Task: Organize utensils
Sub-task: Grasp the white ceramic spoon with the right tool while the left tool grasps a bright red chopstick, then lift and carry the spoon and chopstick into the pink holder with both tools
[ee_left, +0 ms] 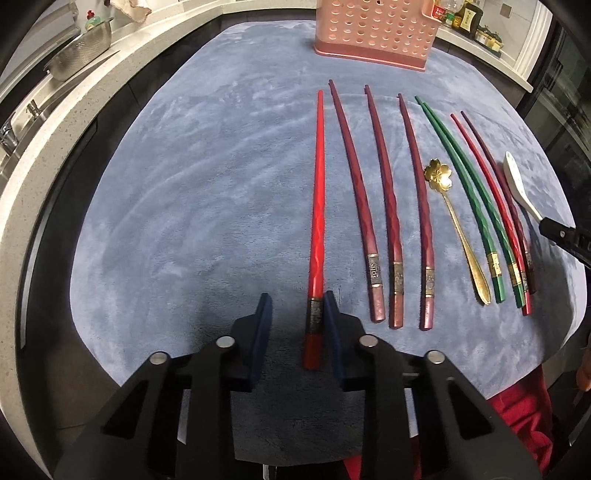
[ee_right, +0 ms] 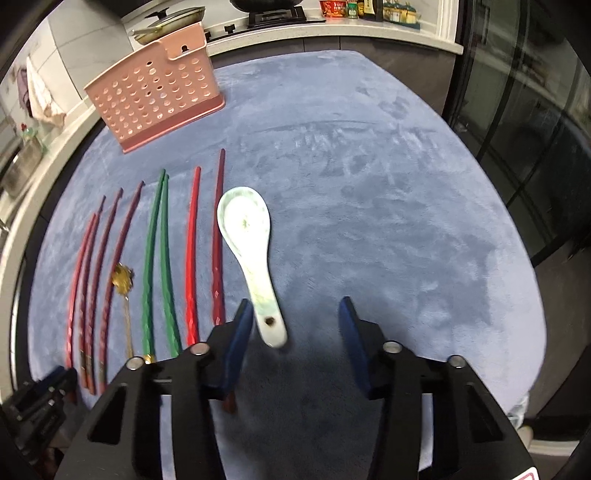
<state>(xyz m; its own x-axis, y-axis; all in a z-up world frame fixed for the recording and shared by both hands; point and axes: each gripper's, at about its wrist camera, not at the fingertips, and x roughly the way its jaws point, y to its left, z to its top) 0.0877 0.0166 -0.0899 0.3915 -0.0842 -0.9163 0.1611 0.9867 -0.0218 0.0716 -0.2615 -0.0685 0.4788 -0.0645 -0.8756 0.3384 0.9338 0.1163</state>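
Several chopsticks lie in a row on the blue cloth (ee_left: 184, 184). My left gripper (ee_left: 297, 306) is open, its fingers either side of the handle end of a bright red chopstick (ee_left: 318, 206), the right pad close to it. To its right lie three maroon chopsticks (ee_left: 388, 206), a gold flower spoon (ee_left: 456, 225), two green chopsticks (ee_left: 472, 206) and a red and a maroon one. My right gripper (ee_right: 295, 314) is open around the handle of a white ceramic spoon (ee_right: 251, 236). A pink perforated utensil holder (ee_left: 373, 33) stands at the back, also in the right wrist view (ee_right: 155, 99).
A kitchen counter rings the table, with a metal colander (ee_left: 79, 55) at left, bottles (ee_left: 465, 14) at the back right and a stove (ee_right: 277, 14). A dark glass door (ee_right: 535, 110) stands on the right. The cloth (ee_right: 369, 166) covers the table.
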